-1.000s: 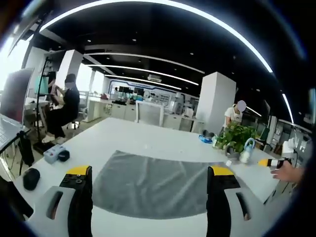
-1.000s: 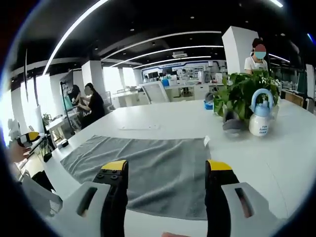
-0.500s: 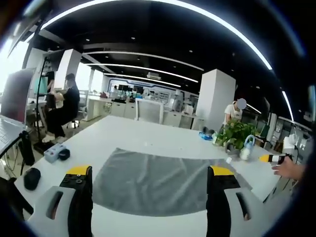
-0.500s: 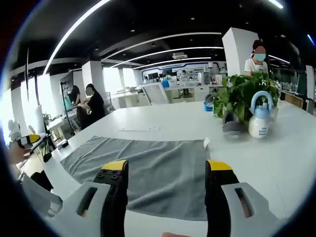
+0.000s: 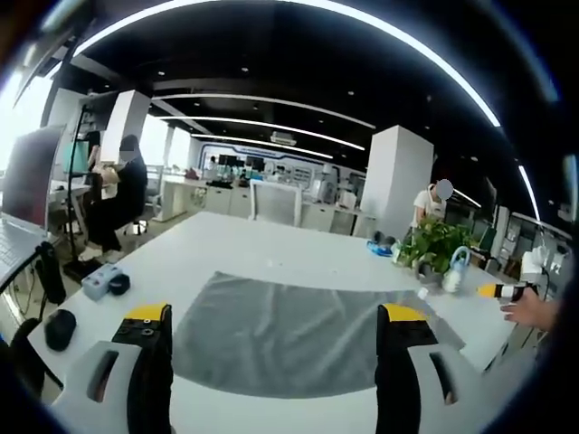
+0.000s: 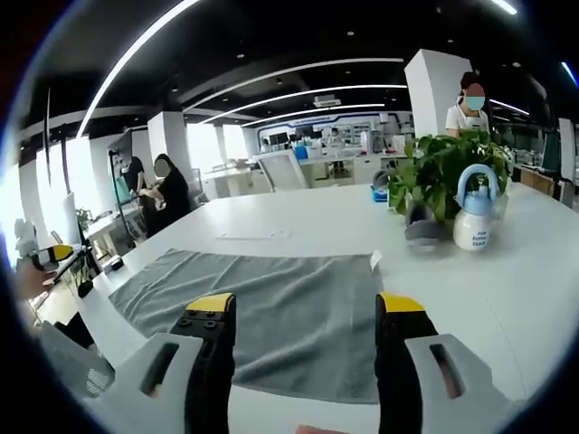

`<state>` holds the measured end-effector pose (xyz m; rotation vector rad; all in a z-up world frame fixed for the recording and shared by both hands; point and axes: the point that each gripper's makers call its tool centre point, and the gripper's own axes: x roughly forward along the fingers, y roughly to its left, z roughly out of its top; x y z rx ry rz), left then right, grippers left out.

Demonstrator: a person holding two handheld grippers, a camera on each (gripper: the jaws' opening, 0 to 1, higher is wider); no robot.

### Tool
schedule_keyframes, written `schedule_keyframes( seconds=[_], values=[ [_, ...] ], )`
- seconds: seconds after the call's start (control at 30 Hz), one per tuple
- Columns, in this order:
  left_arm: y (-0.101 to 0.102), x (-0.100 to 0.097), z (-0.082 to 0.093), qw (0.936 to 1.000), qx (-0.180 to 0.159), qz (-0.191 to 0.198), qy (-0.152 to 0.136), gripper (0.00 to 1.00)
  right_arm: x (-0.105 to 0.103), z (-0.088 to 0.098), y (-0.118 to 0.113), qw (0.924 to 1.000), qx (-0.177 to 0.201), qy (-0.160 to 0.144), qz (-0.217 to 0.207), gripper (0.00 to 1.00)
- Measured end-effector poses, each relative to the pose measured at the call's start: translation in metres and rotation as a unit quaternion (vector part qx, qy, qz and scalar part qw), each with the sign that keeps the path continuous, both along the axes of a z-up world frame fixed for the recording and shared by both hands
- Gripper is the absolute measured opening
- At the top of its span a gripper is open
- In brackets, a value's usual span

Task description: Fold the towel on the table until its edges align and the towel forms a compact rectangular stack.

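Towel flat and unfolded; both tools held apart, clear of the cloth.

Nearest in each view, left tool [image 5: 268,318] and right tool [image 6: 302,307] seen with jaws spread wide, nothing between them, poised above the near hem. Just beyond, grey towel [image 6: 271,303] spread in a single layer on the white surface [image 6: 507,289], small white tag at one far corner. Farther off, potted plant [image 6: 443,172] and white kettle [image 6: 473,217], well apart from the cloth. Judged best: take the two near corners squarely, lift together, carry evenly to the far hem, check edge alignment before release.
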<state>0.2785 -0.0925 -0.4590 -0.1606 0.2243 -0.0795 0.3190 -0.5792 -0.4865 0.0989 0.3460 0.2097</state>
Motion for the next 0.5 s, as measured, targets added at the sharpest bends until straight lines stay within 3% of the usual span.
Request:
schedule_keyframes(
  seconds=[0.5],
  values=[
    [-0.0007,0.0069,0.0036,1.0000,-0.002,-0.002,0.004,0.91,-0.0010,-0.0083,-0.0048,0.9999,0.002,0.015,-0.005,0.60]
  ],
)
